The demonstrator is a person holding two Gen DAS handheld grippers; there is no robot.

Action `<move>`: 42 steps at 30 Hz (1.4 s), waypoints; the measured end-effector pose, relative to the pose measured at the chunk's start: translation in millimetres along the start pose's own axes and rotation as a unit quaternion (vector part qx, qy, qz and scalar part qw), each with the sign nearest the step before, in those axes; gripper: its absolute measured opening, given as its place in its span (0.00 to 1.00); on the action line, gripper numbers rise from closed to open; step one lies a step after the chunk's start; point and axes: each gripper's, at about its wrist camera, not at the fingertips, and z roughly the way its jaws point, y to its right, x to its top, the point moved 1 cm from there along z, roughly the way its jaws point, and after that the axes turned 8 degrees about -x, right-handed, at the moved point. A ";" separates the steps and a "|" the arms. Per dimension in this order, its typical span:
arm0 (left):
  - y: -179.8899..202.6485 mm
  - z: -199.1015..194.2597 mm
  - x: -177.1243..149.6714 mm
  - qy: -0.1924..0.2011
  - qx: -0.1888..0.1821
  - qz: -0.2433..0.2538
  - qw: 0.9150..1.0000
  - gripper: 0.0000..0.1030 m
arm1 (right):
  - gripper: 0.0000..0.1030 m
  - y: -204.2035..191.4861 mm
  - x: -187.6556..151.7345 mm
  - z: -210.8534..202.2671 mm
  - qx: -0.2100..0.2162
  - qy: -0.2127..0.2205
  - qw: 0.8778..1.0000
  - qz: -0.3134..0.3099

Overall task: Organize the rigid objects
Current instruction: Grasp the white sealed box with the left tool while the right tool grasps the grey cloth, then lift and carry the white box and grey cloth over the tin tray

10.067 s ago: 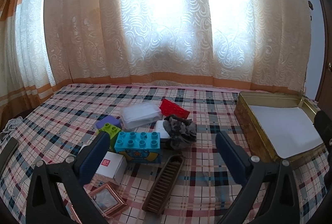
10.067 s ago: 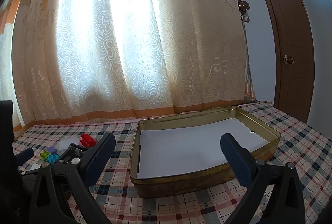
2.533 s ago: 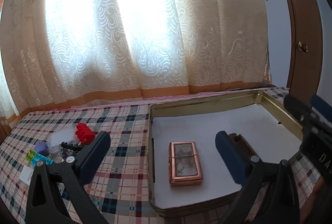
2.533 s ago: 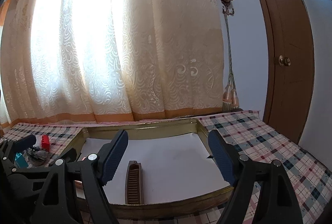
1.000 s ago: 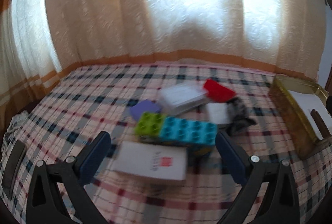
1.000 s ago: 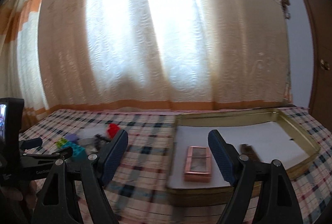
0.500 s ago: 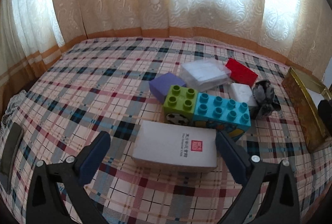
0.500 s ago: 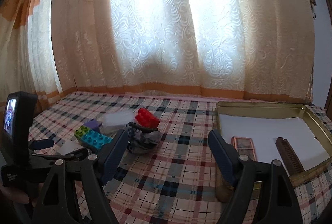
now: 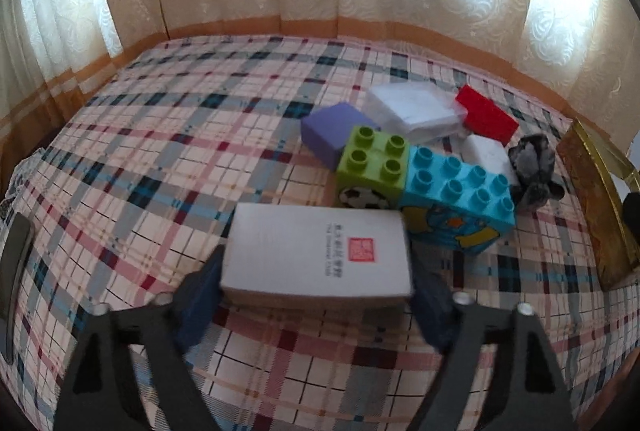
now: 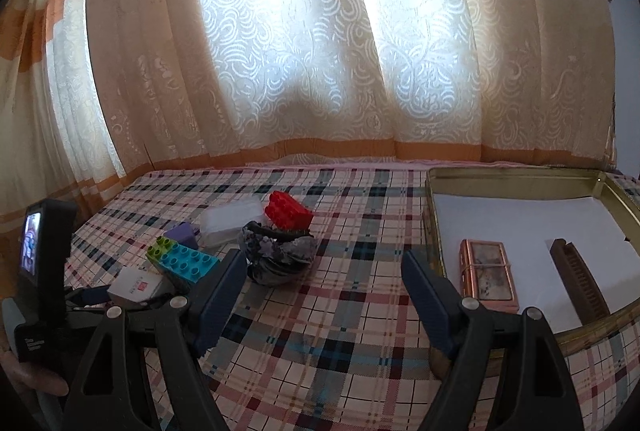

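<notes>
A white box (image 9: 318,251) with a red stamp lies on the plaid cloth, and my left gripper (image 9: 316,295) is around it, its blue pads at both short ends; whether they press on it I cannot tell. The box also shows in the right wrist view (image 10: 136,286). Behind it sit a green and blue brick block (image 9: 424,183), a purple block (image 9: 334,135), a clear case (image 9: 412,107), a red brick (image 9: 486,115) and grey cloth (image 9: 532,171). My right gripper (image 10: 324,291) is open and empty above the cloth. The gold tin (image 10: 500,177) holds a copper frame (image 10: 486,273) and a brown comb (image 10: 578,281).
Lace curtains (image 10: 320,51) hang close behind the bed. The tin's wall (image 9: 592,199) stands at the right of the left wrist view. A dark strap (image 9: 14,271) lies at the left edge. The left gripper's camera screen (image 10: 34,251) stands at left in the right wrist view.
My left gripper has moved forward and down, and its pads now stand at the ends of the white box. My right gripper has shifted slightly; the pile looks nearer.
</notes>
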 end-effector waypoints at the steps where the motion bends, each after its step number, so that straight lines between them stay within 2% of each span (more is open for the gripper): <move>1: 0.1 -0.1 0.1 0.001 -0.001 0.000 1.000 0.77 | 0.79 -0.9 -0.1 1.7 0.000 -0.004 1.000 -0.002; 4: -3.8 -2.9 0.4 0.008 -0.012 -0.012 1.000 0.77 | 0.79 -6.2 -0.6 6.8 0.004 -0.016 1.000 -0.011; 6: -8.0 -10.4 1.7 0.029 -0.027 -0.028 0.999 0.77 | 0.79 -12.0 -0.2 11.5 0.012 -0.024 0.999 -0.017; 10: -7.1 -34.3 5.3 0.107 0.005 -0.023 0.994 0.77 | 0.79 -29.1 3.6 31.5 0.022 -0.052 0.998 -0.032; 12: -8.0 -44.2 5.8 0.139 0.007 -0.027 0.990 0.77 | 0.79 -37.7 5.2 43.9 0.035 -0.070 0.996 -0.036; 15: -15.0 -50.3 7.2 0.159 0.008 -0.043 0.986 0.77 | 0.79 -48.3 6.5 65.6 0.045 -0.105 0.993 -0.032; 19: -24.1 -50.9 9.9 0.164 0.009 -0.064 0.984 0.77 | 0.79 -52.4 9.1 84.9 0.046 -0.131 0.990 -0.017; 21: -23.0 -51.1 9.0 0.164 0.009 -0.066 0.984 0.77 | 0.74 -53.8 6.2 93.6 0.044 -0.154 0.987 -0.020; 23: -23.4 -51.3 8.5 0.162 0.004 -0.065 0.985 0.77 | 0.60 -49.7 5.0 95.9 0.049 -0.163 0.985 -0.011; 25: -22.3 -50.7 7.4 0.161 0.004 -0.062 0.985 0.77 | 0.51 -42.2 3.6 97.4 0.060 -0.172 0.983 0.004; 26: -21.9 -50.7 7.2 0.162 0.005 -0.061 0.985 0.77 | 0.51 -38.6 3.2 97.8 0.064 -0.174 0.983 0.010; 30: -21.7 -51.2 7.7 0.165 0.004 -0.064 0.984 0.77 | 0.50 -28.7 2.5 90.4 0.071 -0.165 0.983 0.023; 35: -20.8 -54.9 7.3 0.179 0.000 -0.067 0.982 0.77 | 0.49 -24.7 6.5 62.7 0.065 -0.110 0.992 0.005; 38: -18.2 -58.0 7.1 0.189 -0.004 -0.062 0.980 0.77 | 0.49 -22.1 11.7 47.9 0.073 -0.079 0.994 0.005; 42: -11.8 -60.2 6.3 0.201 -0.009 -0.051 0.978 0.77 | 0.49 -19.0 17.1 37.0 0.094 -0.059 0.994 0.013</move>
